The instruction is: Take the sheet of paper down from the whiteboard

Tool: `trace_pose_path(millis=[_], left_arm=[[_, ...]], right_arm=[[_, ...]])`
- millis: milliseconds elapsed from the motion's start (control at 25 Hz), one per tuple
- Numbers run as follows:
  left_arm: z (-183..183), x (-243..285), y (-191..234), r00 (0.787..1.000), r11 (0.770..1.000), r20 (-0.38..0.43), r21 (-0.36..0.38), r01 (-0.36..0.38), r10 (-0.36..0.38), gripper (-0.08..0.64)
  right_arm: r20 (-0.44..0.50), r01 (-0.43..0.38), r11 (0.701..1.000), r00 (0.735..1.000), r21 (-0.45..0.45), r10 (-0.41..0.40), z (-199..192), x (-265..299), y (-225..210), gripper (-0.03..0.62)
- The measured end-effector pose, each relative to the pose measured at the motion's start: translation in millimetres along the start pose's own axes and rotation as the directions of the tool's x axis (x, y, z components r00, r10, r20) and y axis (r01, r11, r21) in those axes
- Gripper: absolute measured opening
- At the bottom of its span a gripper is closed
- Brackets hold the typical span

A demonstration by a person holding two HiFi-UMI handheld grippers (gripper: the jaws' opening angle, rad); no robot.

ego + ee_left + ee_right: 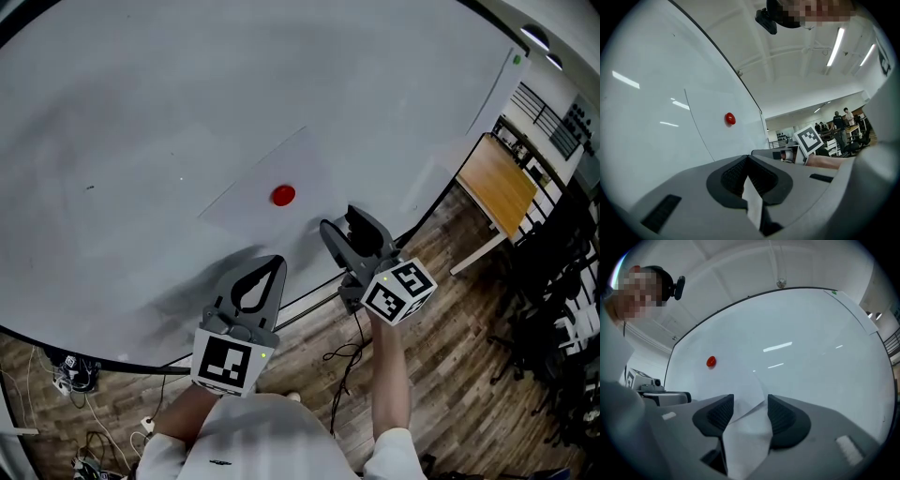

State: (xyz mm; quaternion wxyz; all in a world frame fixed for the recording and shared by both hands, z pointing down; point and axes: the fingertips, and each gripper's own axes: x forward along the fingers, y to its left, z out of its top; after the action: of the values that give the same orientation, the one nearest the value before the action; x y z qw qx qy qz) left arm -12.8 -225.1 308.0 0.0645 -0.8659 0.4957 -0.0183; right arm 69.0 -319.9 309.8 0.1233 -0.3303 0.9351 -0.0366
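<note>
Two jaw states: left gripper clamped tight on an edge of the sheet of paper; right gripper wide apart, paper corner loose between its pads, not pressed. Sheet hangs on whiteboard, pinned by red magnet.

Wooden table near black chairs on a plank floor, loose cables on it.

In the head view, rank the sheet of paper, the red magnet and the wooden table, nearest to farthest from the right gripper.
1. Sheet of paper, its corner between the right gripper's open jaws.
2. Red magnet, up-left on the sheet.
3. Wooden table, far off at the right.
</note>
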Motion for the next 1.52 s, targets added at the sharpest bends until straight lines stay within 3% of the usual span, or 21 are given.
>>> trace_pose_path(millis=[600,880,960,1000,1360,1520], left_arm=[[3.8,-12.9,-8.2,1.000,1.000,0.005,0.000,0.008,-0.008,0.006],[9.4,-17.7,-8.1,1.000,1.000,0.015,0.012,0.006,-0.006,0.006],[11.4,-18.6,-7.0,1.000,1.000,0.019,0.021,-0.002,0.001,0.006],[13.4,-18.4,-6.2,1.000,1.000,0.023,0.027,-0.005,0.005,0.006],[26.9,-14.1,-1.6,0.997,0.996,0.058,0.075,-0.053,0.049,0.008],[35.5,-8.0,5.5,0.993,0.984,0.075,0.147,-0.103,0.093,0.011]], right_arm=[[0.101,-0.041,0.998,0.994,0.045,0.036,15.2,-17.2,24.8,0.181],[0.109,0.023,1.000,0.994,-0.009,-0.022,22.5,-15.0,25.8,0.135],[0.104,0.071,0.996,0.992,-0.049,-0.065,21.5,-15.2,24.4,0.031],[0.102,0.091,0.993,0.991,-0.070,-0.084,21.4,-15.6,23.9,0.015],[0.118,0.156,0.983,0.982,-0.096,-0.145,29.9,-21.8,23.9,0.011],[0.122,0.173,0.978,0.980,-0.120,-0.158,32.4,-21.1,24.8,0.011]])
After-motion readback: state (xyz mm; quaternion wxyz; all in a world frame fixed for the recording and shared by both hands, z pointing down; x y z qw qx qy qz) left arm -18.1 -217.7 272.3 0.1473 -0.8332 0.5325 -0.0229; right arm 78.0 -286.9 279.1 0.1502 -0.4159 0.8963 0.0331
